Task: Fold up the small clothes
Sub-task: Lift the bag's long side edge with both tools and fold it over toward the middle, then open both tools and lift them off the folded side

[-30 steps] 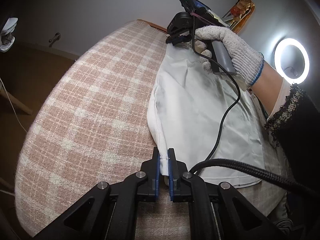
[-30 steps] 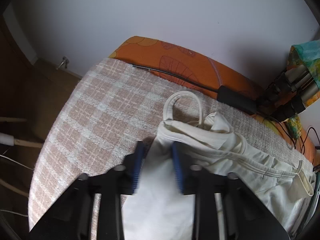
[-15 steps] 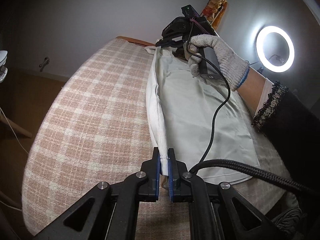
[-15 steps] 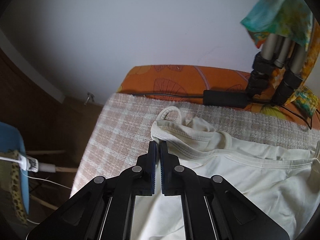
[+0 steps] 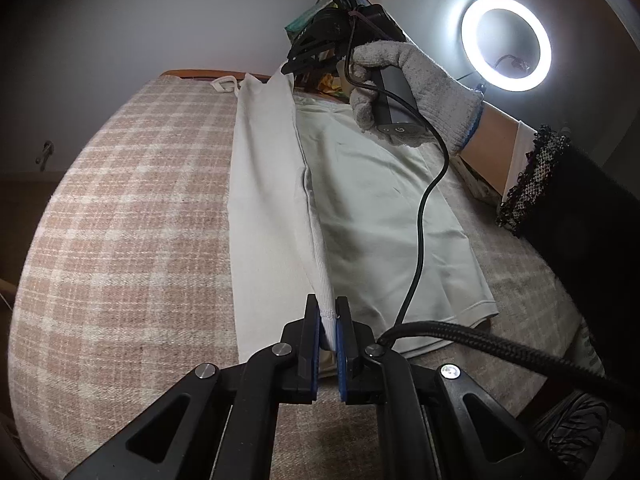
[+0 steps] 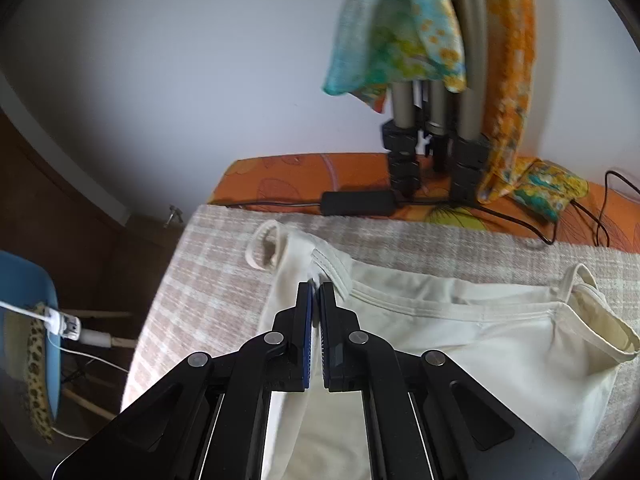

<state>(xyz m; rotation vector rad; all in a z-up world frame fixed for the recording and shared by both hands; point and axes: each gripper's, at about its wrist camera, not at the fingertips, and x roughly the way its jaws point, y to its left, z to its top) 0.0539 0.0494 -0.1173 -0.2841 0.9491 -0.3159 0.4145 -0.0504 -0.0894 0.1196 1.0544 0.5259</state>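
One checked pink-and-cream surface carries one cream top, which lies flat along it with one long side edge lifted. No writing can be read on anything. Two thin shoulder straps show at its far end. One ring light glows beyond a gloved hand. The left claw is pressed together on the top's near hem corner; the right claw pinches the neckline edge beside one strap.
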